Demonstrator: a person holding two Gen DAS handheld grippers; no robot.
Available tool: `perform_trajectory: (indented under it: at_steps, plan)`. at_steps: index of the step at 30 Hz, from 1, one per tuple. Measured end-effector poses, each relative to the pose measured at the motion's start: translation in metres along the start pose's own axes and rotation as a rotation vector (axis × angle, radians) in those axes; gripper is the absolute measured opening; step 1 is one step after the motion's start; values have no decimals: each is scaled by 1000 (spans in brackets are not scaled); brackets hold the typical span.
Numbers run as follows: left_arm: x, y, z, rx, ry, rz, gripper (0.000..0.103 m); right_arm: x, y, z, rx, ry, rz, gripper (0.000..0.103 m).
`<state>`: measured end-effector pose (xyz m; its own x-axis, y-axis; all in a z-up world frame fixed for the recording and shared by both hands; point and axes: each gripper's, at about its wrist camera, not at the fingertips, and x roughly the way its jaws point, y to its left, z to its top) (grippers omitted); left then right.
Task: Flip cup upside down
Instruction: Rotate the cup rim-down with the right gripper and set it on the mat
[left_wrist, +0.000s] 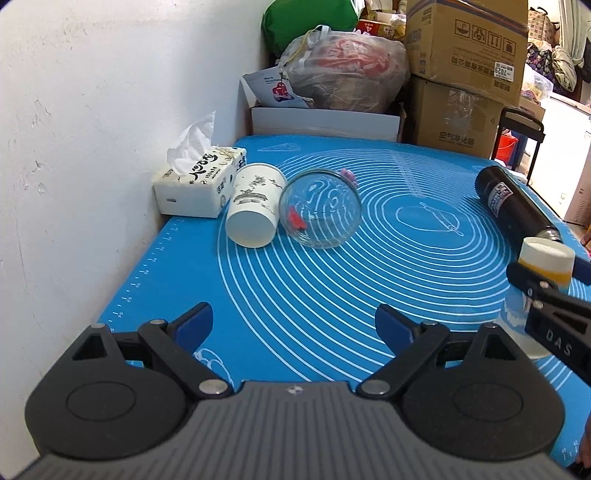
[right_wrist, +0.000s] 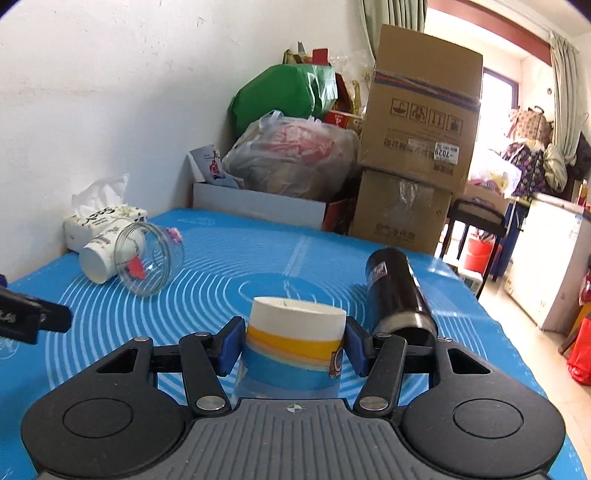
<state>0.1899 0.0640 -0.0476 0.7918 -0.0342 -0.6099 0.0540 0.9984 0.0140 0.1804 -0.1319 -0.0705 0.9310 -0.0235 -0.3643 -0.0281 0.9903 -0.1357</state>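
Observation:
My right gripper (right_wrist: 293, 345) is shut on a paper cup (right_wrist: 295, 339) with white, yellow and blue bands, held base up over the blue mat (right_wrist: 221, 266). The same cup (left_wrist: 546, 260) shows at the right edge of the left wrist view, in the right gripper's fingers (left_wrist: 532, 284). My left gripper (left_wrist: 293, 326) is open and empty, low over the mat's near left part. A white printed paper cup (left_wrist: 255, 206) and a clear glass jar (left_wrist: 319, 208) lie on their sides at the far left.
A tissue box (left_wrist: 199, 181) sits against the white wall at the far left. A black flask (right_wrist: 400, 297) lies on its side on the mat's right. Cardboard boxes (right_wrist: 417, 147) and filled bags (right_wrist: 291, 166) stand behind the table.

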Motion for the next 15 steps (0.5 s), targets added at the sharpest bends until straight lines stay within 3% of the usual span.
perform_trajectory:
  at_steps: [5,10,15]
  plan:
    - [-7,-7,-3,11,-4,-10,94,-12,-4,-5,17,39,13,53]
    - [-14,-16,-4,28,-12,-16,94,-19,-9,-6,32,60,23,66]
    - [-25,-22,-7,34,-21,-25,94,-30,-15,-2,61,71,50,87]
